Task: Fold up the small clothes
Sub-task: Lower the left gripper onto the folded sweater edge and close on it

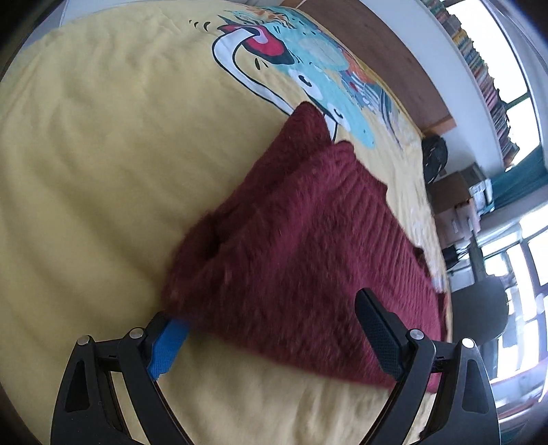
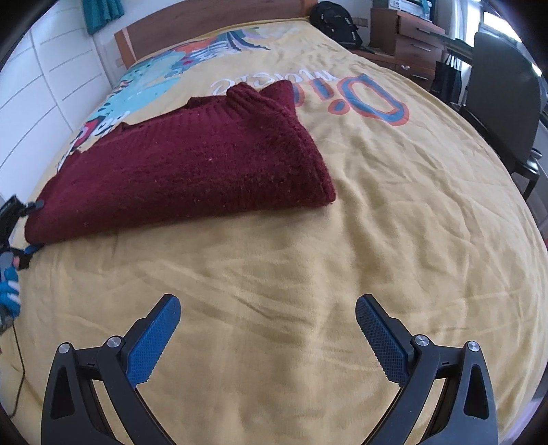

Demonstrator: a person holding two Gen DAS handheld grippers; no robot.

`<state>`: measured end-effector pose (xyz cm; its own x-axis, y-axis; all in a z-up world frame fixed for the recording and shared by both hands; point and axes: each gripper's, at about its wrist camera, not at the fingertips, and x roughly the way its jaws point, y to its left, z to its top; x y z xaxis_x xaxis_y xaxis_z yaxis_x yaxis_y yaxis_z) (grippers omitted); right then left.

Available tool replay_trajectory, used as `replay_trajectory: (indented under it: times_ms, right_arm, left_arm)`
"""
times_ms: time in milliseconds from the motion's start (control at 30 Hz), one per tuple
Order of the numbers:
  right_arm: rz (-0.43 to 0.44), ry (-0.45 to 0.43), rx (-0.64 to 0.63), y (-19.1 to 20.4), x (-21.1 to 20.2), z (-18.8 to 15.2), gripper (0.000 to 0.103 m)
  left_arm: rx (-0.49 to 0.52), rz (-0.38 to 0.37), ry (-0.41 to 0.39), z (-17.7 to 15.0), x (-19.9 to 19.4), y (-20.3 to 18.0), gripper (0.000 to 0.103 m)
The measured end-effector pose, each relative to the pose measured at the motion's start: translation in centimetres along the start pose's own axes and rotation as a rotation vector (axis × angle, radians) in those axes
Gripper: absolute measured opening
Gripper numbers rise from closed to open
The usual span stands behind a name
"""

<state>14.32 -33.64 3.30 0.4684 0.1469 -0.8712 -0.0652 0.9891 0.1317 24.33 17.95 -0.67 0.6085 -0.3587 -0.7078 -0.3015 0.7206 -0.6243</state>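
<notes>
A dark red knitted sweater [image 1: 301, 239] lies folded on the yellow blanket [image 1: 85, 171] of a bed. My left gripper [image 1: 270, 315] is open wide around the sweater's near edge. Its blue-padded finger is tucked under the corner and the other finger hangs over the knit, neither pad pressing. In the right wrist view the same sweater [image 2: 188, 164] lies in the left half, and the left gripper [image 2: 32, 227] straddles its left corner. My right gripper [image 2: 267, 308] is open over bare blanket [image 2: 376, 222], well short of the sweater, with nothing between its fingers.
The blanket carries a colourful print [image 2: 370, 99] near the wooden headboard [image 2: 205, 24]. A black backpack [image 2: 337, 22], wooden drawers [image 2: 414, 44] and a dark chair [image 2: 503, 96] stand to the right of the bed. White cupboard doors [image 2: 44, 85] line the left. A gloved hand [image 2: 8, 284] holds the left gripper.
</notes>
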Motion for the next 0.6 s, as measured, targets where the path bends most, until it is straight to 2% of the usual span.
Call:
replay_trajectory:
  times_ms: [167, 267, 400, 500, 600]
  right_arm:
    - [0.001, 0.015, 0.004, -0.4, 0.1, 0.0, 0.102]
    - [0.003, 0.025, 0.021, -1.0, 0.1, -0.1, 0.102]
    - [0.014, 0.035, 0.041, -1.7, -0.1, -0.3, 0.102]
    - [0.032, 0.034, 0.051, -2.1, -0.4, -0.5, 0.102]
    - [0.046, 0.030, 0.062, -2.5, -1.0, -0.7, 0.102]
  left_arm:
    - [-0.079, -0.075, -0.002, 2.5, 0.6, 1.4, 0.086]
    - [-0.096, -0.085, 0.004, 3.5, 0.9, 1.8, 0.078]
    - [-0.115, -0.061, 0.021, 4.1, 1.1, 2.3, 0.045]
    - [-0.159, -0.097, 0.035, 4.4, 0.9, 2.5, 0.023]
    - [-0.158, -0.092, 0.026, 4.6, -0.1, 1.7, 0.019]
